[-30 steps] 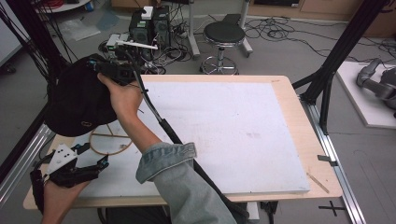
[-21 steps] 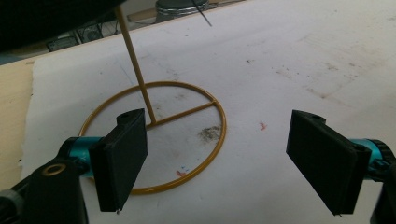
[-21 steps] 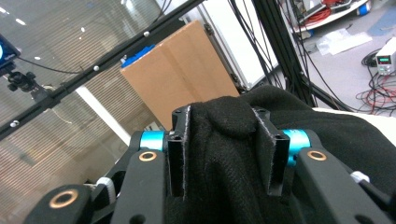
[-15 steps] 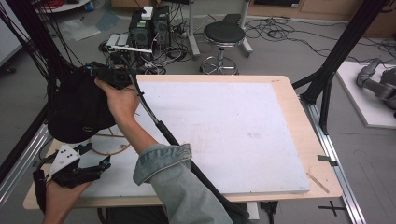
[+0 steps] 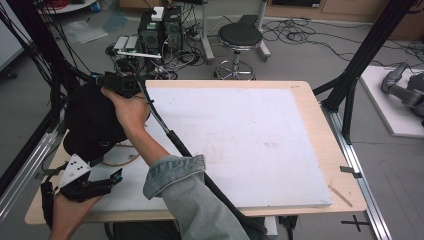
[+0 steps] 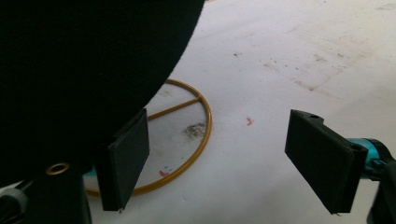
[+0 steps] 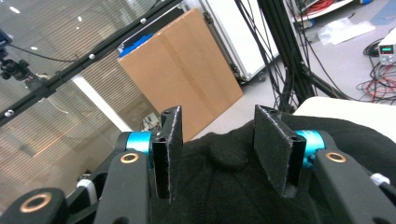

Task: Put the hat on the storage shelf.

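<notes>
Here the black cap point(image 5: 92, 122) sits at the left edge of the tabletop point(image 5: 305, 107), on top of a thin yellow wire ring point(image 5: 122, 159) that lies flat on the white board point(image 5: 240, 145). In the left gripper view the cap's dark cloth point(image 6: 79, 60) covers the far part of the ring point(image 6: 196, 140); the near arc and one spoke show.

Right gripper point(image 5: 122, 85): over the far side of the cap, held in the person's right hand point(image 5: 127, 107), cable trailing back along the denim sleeve point(image 5: 175, 177). In the right gripper view its fingers point(image 7: 275, 149) stand a little apart on either side of the cap's top button point(image 7: 228, 151), cloth between them; the pads do not press on it. The fingers have just been opening.

Left gripper point(image 5: 95, 185): at the near left corner of the tabletop, just beside the cap's near edge. Its fingers point(image 6: 322, 163) stand wide apart, nothing between them; the left finger lies close to the cap, contact unclear.

A round stool point(image 5: 240, 37) stands on the floor beyond the tabletop.
</notes>
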{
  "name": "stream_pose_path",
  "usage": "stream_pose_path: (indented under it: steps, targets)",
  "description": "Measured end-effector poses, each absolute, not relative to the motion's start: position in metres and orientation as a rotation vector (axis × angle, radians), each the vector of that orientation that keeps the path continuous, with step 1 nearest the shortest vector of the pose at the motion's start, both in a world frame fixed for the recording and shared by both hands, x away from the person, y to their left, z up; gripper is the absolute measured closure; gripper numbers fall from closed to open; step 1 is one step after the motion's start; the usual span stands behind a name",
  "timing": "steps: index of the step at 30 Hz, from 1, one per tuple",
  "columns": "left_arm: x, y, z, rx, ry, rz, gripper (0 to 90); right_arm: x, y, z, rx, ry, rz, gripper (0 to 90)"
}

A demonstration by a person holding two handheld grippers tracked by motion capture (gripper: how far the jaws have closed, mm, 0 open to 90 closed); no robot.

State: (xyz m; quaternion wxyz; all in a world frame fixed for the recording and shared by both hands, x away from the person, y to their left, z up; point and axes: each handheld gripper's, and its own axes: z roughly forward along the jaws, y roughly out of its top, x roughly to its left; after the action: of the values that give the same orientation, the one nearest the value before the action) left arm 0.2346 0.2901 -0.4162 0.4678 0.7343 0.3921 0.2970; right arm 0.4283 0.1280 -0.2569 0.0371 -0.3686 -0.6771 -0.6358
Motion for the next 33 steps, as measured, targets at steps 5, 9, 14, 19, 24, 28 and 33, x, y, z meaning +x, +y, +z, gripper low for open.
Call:
stream_pose_path:
  steps: [5, 9, 14, 19, 24, 28, 33]
  targets:
    - [0.234, 0.288, -0.417, 1.804, 0.955, 0.725, 21.5, 0.427, 0.125, -0.254, -1.127, -2.086, -1.966, 49.3]
    - [0.235, 0.286, -0.417, 1.81, 0.947, 0.721, 21.5, 0.427, 0.119, -0.253, -1.136, -2.088, -1.977, 46.4]
    - [0.235, 0.285, -0.418, 1.811, 0.948, 0.719, 21.5, 0.431, 0.103, -0.252, -1.18, -2.09, -1.985, 44.5]
    - [0.235, 0.283, -0.419, 1.816, 0.945, 0.714, 21.5, 0.431, 0.081, -0.245, -1.209, -2.129, -2.023, 41.8]
    - [0.235, 0.281, -0.42, 1.816, 0.946, 0.714, 21.5, 0.431, 0.053, -0.244, -1.248, -2.135, -2.043, 40.0]
    - [0.236, 0.281, -0.42, 1.826, 0.94, 0.711, 21.5, 0.431, 0.03, -0.244, -1.277, -2.174, -2.051, 38.5]
    - [0.238, 0.279, -0.424, 1.832, 0.942, 0.705, 21.4, 0.427, -0.004, -0.245, -1.319, -2.205, -2.062, 37.4]
